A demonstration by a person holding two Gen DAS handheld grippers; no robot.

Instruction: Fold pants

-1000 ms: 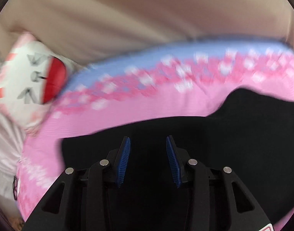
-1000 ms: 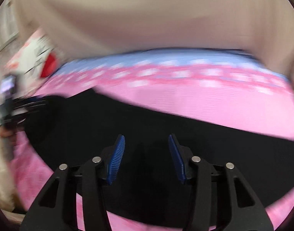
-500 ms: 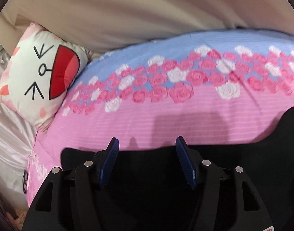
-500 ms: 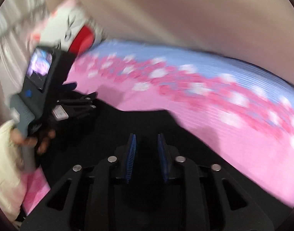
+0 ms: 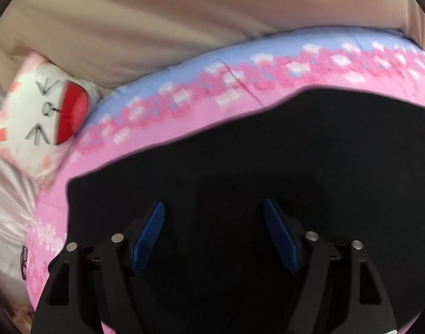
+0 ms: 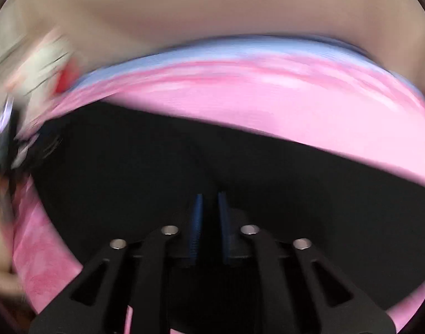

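The black pants (image 5: 240, 153) lie spread flat on a pink flowered bedcover (image 5: 184, 105). My left gripper (image 5: 214, 203) hovers over their left part. Its jaws are opening wide, and nothing sits between the blue pads (image 5: 148, 236). In the blurred right wrist view the pants (image 6: 129, 153) fill the lower half. My right gripper (image 6: 210, 194) is low over them. Its jaws are closing to a narrow slit, and a dark ridge of the cloth appears pinched in it. The left gripper (image 6: 6, 139) shows as a smear at that view's left edge.
A white cat-face pillow (image 5: 40, 119) leans at the bed's left end, above a pale satin sheet (image 5: 6, 208). A beige curtain or wall (image 5: 157, 27) rises behind the bed. The bedcover's blue band (image 5: 268, 50) marks its far edge.
The left jaws have spread much wider, and its view now sits further over the pants. The right jaws have drawn nearly together, and its view has swung across the bed.
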